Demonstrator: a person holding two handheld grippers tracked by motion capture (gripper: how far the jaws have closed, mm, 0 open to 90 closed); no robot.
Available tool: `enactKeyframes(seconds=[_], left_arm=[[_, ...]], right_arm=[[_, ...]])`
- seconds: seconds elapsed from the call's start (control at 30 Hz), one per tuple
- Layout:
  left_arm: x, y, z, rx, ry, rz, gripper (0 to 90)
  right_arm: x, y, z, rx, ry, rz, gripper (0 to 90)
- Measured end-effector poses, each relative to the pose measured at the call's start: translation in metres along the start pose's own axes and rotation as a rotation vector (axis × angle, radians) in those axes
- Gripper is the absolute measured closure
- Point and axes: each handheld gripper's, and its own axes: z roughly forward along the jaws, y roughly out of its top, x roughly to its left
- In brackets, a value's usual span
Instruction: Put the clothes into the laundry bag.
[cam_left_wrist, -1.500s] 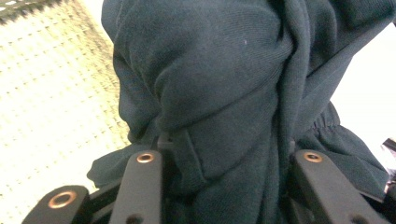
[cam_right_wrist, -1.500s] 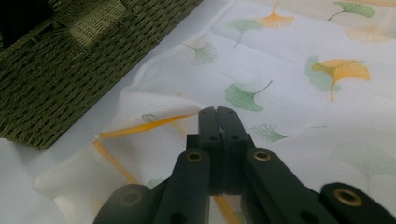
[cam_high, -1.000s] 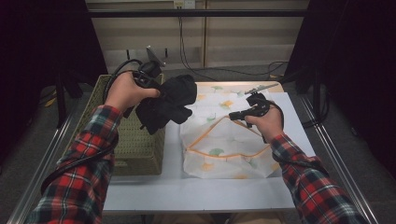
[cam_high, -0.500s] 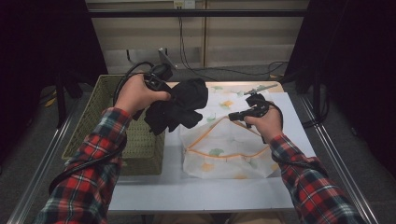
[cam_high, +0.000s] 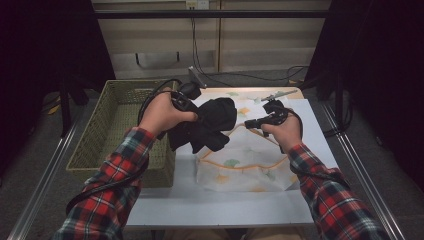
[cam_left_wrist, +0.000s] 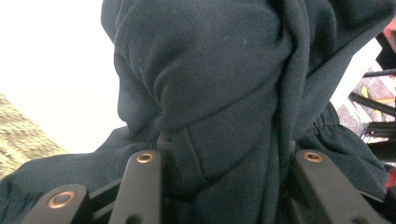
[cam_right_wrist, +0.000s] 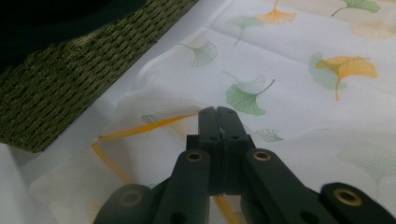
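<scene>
While right gripper (cam_high: 250, 123) pins orange-trimmed rim of white leaf-print mesh laundry bag (cam_high: 245, 162) – jaws pressed together on thin fabric – bag lies flat on white table (cam_high: 220, 207), mouth edge turned toward green woven wicker basket (cam_high: 117, 130) at table's left edge. Left gripper (cam_high: 196, 116) clamps bunched black knit garment (cam_high: 210, 125), 2 jaws held partly apart by thick cloth. Garment hangs just left of bag mouth, above its near-left corner – left hand nearer; judged next: carry rightward, into opening.

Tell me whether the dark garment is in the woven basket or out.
Out: the dark garment hangs bunched over the table, beside the woven basket.
</scene>
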Motion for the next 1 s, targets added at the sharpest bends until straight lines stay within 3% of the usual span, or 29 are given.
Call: enactKeyframes(seconds=[0.2, 0.3, 0.67, 0.7, 0.83, 0.87, 1.0], left_arm=[[-0.004, -0.005, 0.012, 0.012, -0.004, 0.010, 60.5], [-0.008, -0.008, 0.016, 0.022, 0.001, 0.036, 60.5], [-0.023, -0.020, 0.035, 0.062, -0.038, 0.084, 60.5], [-0.025, -0.021, 0.037, 0.054, -0.042, 0.068, 60.5], [-0.026, -0.021, 0.045, 0.062, -0.056, 0.092, 60.5], [-0.028, -0.021, 0.047, 0.053, -0.059, 0.076, 60.5], [-0.028, -0.021, 0.053, 0.063, -0.063, 0.087, 60.5]], right_arm=[[0.000, 0.000, -0.001, -0.001, -0.006, -0.002, 90.0], [0.000, 0.001, -0.001, -0.005, -0.005, -0.001, 90.0], [0.001, 0.003, 0.001, -0.012, -0.017, 0.000, 90.0], [0.001, 0.003, 0.002, -0.013, -0.018, -0.002, 90.0], [0.002, 0.004, 0.002, -0.014, -0.020, 0.002, 90.0], [0.002, 0.004, 0.002, -0.013, -0.021, 0.002, 90.0], [0.002, 0.004, 0.002, -0.015, -0.021, 0.004, 90.0]])
